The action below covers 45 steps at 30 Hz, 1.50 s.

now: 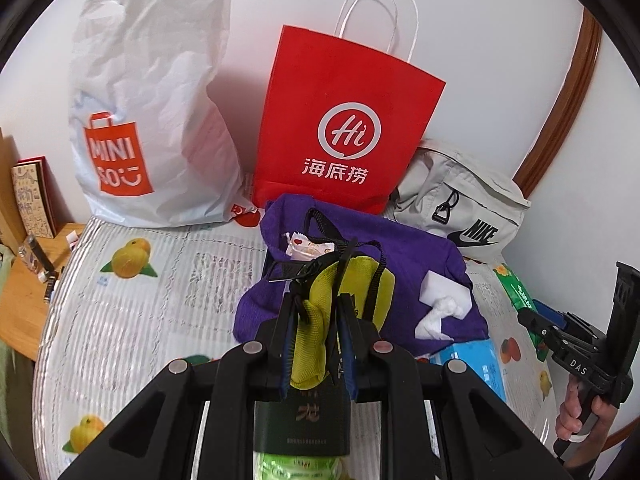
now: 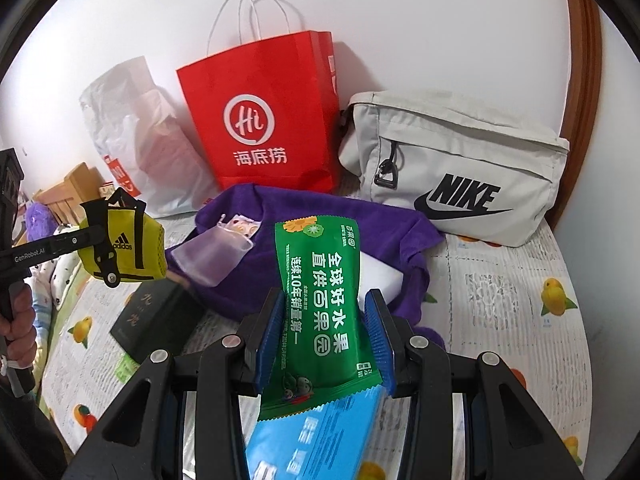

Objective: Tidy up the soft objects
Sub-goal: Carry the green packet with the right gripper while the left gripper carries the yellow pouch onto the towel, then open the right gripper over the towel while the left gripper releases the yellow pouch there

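My left gripper [image 1: 316, 312] is shut on a small yellow Adidas pouch [image 1: 316, 320] with black straps, held above the table; the same yellow pouch [image 2: 128, 248] shows at the left of the right wrist view. My right gripper [image 2: 326, 316] is shut on a green snack packet [image 2: 320, 304] with white lettering, which stands up between the blue pads [image 2: 268, 336]. The green packet [image 1: 518, 292] also peeks in beside the right gripper in the left wrist view. Beneath both lies a purple cloth [image 1: 416, 256] carrying a white block [image 1: 440, 292] and a small sheer pouch [image 2: 212, 256].
Against the wall stand a white Miniso bag [image 1: 152, 120], a red paper bag [image 1: 344, 120] and a grey Nike pouch [image 2: 456, 172]. A black box [image 2: 156, 328] and a blue tissue pack [image 2: 320, 436] lie on the fruit-print table cover [image 1: 140, 300]. A wooden shelf [image 1: 24, 292] is at left.
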{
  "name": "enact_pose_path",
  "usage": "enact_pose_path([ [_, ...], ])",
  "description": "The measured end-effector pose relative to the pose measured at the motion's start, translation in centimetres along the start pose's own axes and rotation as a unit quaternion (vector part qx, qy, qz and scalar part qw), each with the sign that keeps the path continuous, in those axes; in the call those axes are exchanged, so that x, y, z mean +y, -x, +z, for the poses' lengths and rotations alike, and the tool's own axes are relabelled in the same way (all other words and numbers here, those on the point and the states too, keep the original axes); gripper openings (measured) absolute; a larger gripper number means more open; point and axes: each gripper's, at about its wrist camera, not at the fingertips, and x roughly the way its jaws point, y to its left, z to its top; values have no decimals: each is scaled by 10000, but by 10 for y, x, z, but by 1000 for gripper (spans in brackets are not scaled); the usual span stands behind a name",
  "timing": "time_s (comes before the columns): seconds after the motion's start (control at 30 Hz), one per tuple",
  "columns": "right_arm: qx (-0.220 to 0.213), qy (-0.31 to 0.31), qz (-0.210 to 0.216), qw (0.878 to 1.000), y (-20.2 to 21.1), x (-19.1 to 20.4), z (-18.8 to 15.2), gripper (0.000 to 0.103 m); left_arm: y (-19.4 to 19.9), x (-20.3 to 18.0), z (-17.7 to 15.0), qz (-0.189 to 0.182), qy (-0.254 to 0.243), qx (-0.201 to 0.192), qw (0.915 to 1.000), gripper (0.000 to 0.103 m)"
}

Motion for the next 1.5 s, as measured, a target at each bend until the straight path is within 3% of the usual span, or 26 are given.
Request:
enact_pose_path([
  [0.23,92,-17,-25,10000,-31,-10,17,41,-33,-3,20,-62,-53,155,9998,19],
  [0.5,273,136,-344,9989,-68,-24,35,41,-69,-12,31,-85,-142,372,9992,19],
  [0.8,557,78,-450,9974,-105,-39,43,41,-115,-22,41,-327,-96,711,9969,19],
  [1.13,975,-13,-317,9947,-142,-51,37,42,-165,-36,46,-215,-203,1120,9933,20],
  [1.4,1079,92,-237,9938,-149,-49,34,45,-179,-30,47,7,-205,1195,9926,25],
  [1.5,1076,58,-139,9941,-149,-49,35,50,-183,-31,48,79,-230,1237,9920,32],
])
